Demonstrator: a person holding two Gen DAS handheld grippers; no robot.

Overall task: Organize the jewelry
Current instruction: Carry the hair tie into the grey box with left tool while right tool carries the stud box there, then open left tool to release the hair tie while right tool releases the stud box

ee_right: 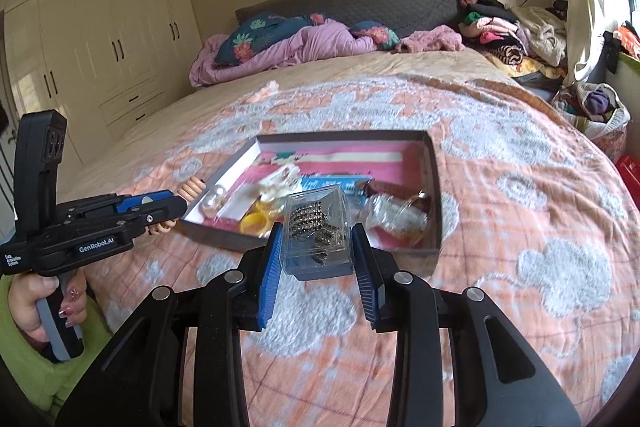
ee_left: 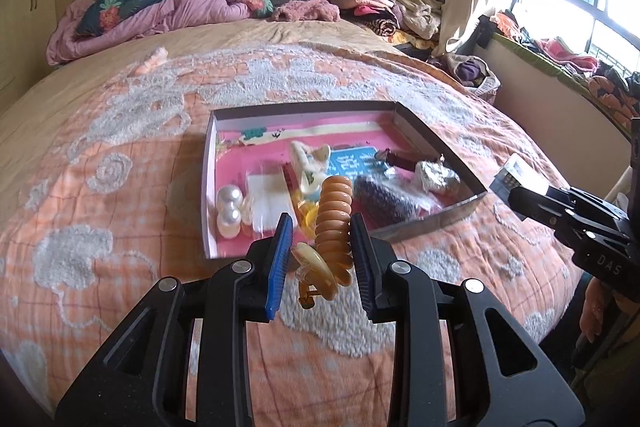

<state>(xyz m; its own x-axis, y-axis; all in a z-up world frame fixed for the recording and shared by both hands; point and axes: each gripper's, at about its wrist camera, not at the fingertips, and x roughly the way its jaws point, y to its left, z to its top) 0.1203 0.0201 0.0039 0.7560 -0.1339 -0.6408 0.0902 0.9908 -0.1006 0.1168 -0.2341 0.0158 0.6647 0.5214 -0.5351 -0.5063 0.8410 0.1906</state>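
A shallow open box with a pink floor lies on the bed and holds pearl pieces, a yellow ring, a foil-wrapped piece and other small items. My left gripper is shut on an orange spiral hair tie with an amber clip hanging from it, just in front of the box's near edge. My right gripper is shut on a small clear plastic case of dark beaded jewelry, held over the box's near edge.
The bed has an orange and white textured blanket. A pink duvet and pillows lie at the headboard, a clothes pile at the far right. A small pink item lies on the blanket farther back. Wardrobes stand at left.
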